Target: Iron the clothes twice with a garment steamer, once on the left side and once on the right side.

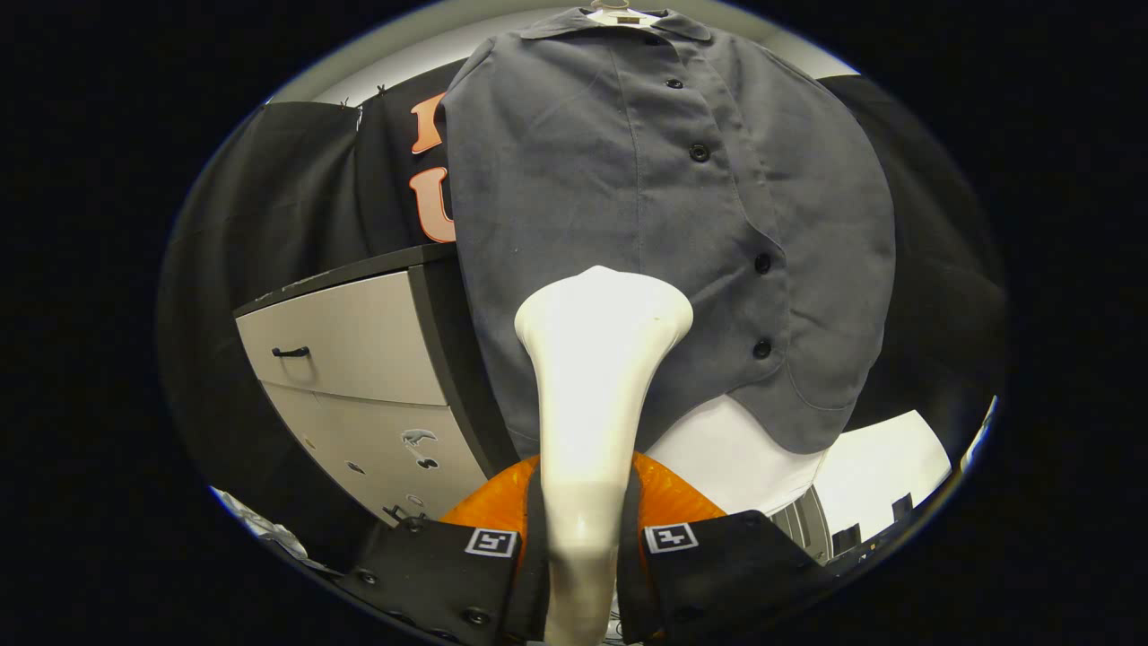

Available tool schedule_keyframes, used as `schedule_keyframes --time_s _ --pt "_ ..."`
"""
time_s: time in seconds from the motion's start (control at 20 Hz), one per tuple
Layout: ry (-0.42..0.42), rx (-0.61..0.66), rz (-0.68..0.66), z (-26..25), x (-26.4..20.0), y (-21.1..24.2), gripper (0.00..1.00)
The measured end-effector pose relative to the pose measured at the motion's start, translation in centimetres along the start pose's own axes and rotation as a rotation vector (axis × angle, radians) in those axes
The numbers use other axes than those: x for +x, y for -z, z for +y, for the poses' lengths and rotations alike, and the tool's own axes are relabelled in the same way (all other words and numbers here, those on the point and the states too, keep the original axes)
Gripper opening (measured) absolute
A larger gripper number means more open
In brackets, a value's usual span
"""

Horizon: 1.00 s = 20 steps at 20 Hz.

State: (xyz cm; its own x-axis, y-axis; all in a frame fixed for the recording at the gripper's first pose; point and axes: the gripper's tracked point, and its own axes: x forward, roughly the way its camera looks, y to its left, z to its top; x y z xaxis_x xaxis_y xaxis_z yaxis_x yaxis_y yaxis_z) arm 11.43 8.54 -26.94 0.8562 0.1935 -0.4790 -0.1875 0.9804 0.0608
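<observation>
My tongs (583, 547) are clamped on the neck of the stiff, light-looking garment steamer (596, 359), its head against the soft grey shirt (628, 206) on the hanger, which I judge will yield easily.

A white plastic hanger (617, 13) is holding up a grey cloth button shirt (610, 179), which is hanging down loose.

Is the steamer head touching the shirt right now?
Cannot tell. In the gripper view the steamer head, held between the fingers, overlaps the shirt, hiding any contact or gap.
</observation>
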Motion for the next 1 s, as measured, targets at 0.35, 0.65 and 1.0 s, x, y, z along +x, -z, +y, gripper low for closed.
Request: schedule_keyframes --time_s 0.35,0.65,1.0 --pt "-0.066 0.058 -0.191 2.7 -6.8 -9.0 0.38" --pt "-0.032 0.019 -0.384 -0.5 -14.2 -19.7 0.38" --pt "0.086 -0.018 -0.469 -8.6 -16.7 -27.5 0.37"
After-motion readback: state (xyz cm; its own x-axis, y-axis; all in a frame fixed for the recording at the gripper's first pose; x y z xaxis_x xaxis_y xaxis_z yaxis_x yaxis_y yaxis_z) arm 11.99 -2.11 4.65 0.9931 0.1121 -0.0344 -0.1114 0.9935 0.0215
